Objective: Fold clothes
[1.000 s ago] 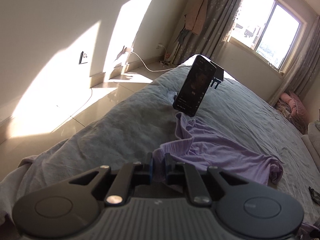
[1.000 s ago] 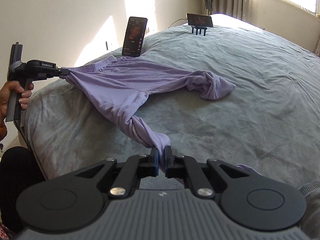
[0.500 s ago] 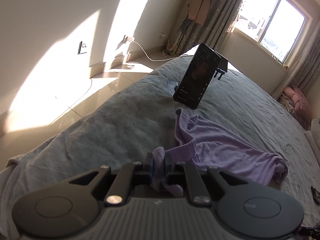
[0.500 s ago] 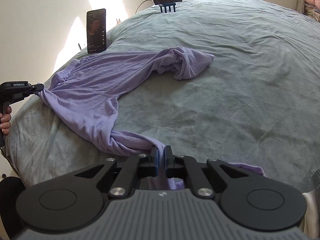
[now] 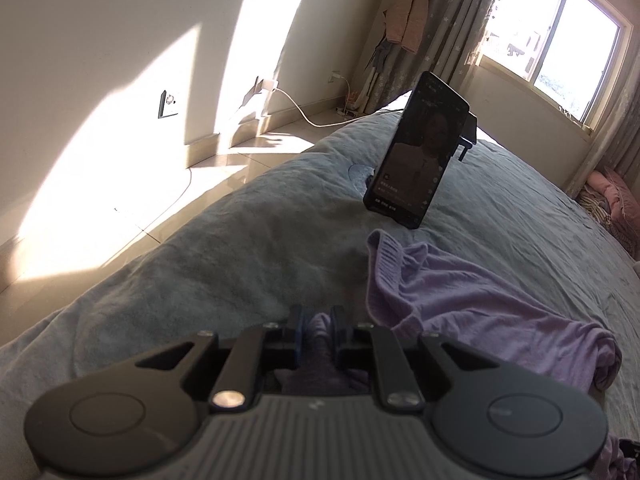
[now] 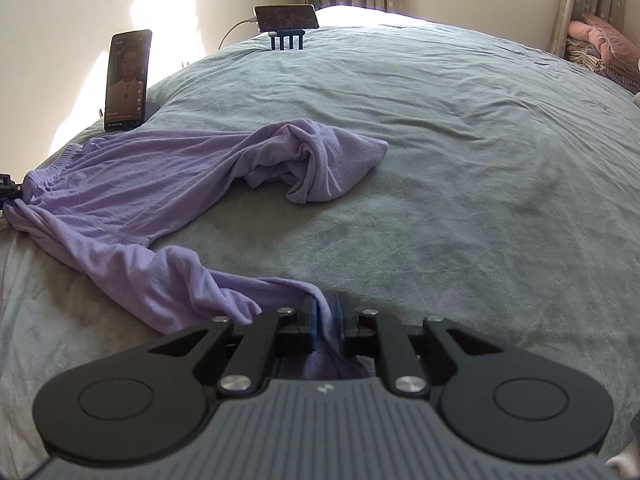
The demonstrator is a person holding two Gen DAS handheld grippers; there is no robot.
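A bed [image 6: 460,152] covered with a grey-green blanket fills most of both views. Plain cream walls [image 5: 120,40] are lit by large patches of sunlight, which also fall on the glossy tiled floor [image 5: 160,200]. A dark socket plate [image 5: 167,104] is mounted on the wall, and a white cable [image 5: 304,118] is run from a wall plug to the bed. A sliding window [image 5: 560,52] is framed by patterned grey curtains [image 5: 460,20]. Pink and striped bedding [image 6: 600,52] is stacked at the far right edge.
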